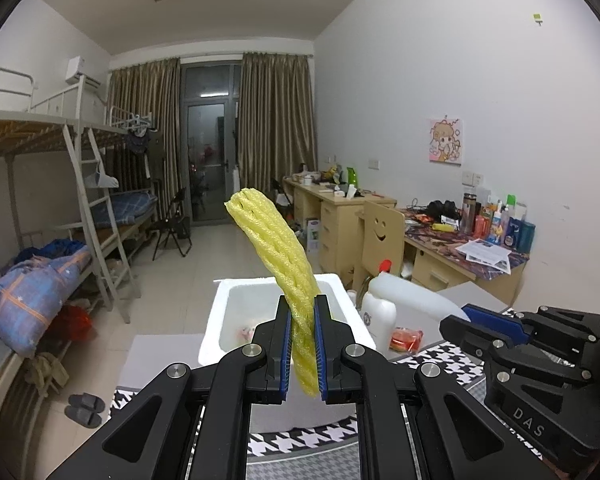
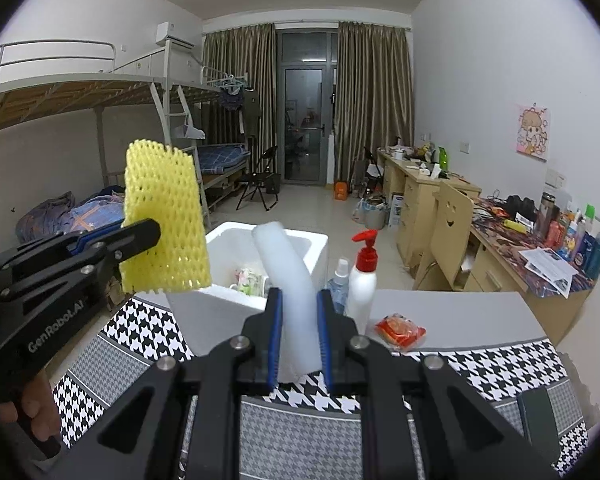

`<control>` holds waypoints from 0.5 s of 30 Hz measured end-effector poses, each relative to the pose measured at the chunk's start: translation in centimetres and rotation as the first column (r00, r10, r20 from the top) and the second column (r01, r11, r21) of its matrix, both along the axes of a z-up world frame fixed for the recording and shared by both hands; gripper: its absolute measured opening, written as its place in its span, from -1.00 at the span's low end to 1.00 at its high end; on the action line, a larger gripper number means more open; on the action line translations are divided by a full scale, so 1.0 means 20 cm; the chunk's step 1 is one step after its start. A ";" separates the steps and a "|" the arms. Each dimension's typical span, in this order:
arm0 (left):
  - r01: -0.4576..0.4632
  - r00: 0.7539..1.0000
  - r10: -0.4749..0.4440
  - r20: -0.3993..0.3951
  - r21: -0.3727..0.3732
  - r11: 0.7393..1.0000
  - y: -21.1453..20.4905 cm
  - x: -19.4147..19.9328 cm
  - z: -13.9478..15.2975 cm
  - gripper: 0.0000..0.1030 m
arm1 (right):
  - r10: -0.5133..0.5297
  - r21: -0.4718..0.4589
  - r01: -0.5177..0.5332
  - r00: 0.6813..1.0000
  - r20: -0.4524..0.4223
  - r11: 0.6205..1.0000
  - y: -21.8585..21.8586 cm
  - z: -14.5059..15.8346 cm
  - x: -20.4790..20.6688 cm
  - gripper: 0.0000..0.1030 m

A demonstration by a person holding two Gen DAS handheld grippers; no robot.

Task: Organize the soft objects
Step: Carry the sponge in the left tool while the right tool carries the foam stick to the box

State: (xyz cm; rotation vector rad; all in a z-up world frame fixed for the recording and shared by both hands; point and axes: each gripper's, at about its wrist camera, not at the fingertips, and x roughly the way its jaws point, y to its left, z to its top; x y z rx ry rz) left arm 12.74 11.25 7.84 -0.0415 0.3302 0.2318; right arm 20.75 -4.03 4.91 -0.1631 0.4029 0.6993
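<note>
Left hand-held gripper [image 1: 302, 344]: pinching the yellow foam net [image 1: 276, 248] near its lower end; most of the net stands free above the jaws, over the white foam box [image 1: 216, 320]. Right hand-held gripper [image 2: 298, 336]: pinching a white foam sleeve [image 2: 288, 276], also in the air, just short of the box.

Box sits at the worktop's [image 2: 480, 316] far edge, already holding some soft bits. You likely drop both here. Bring each piece over the opening before you let go; both are light and springy, so lower them in.

Obstacles: pump bottle [image 2: 362, 284] and small spray bottle [image 2: 338, 280] beside the box on the right hand's side, red packet [image 2: 400, 330] nearer. Keep the right sweep clear of them.
</note>
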 end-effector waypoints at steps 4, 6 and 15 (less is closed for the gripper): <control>0.000 1.000 0.000 -0.005 -0.004 1.000 0.03 0.04 0.01 -0.79 | 0.004 -0.007 -0.004 1.000 -0.012 1.000 0.04 0.01 0.03 -0.63; -0.005 1.000 0.005 -0.008 -0.006 1.000 0.05 0.07 0.01 -0.79 | 0.008 -0.012 -0.008 1.000 -0.008 1.000 0.06 0.02 0.04 -0.63; -0.020 0.999 0.019 -0.036 -0.018 1.000 0.13 0.21 -0.02 -0.79 | -0.002 -0.026 0.001 1.000 -0.027 1.000 0.11 0.03 0.11 -0.63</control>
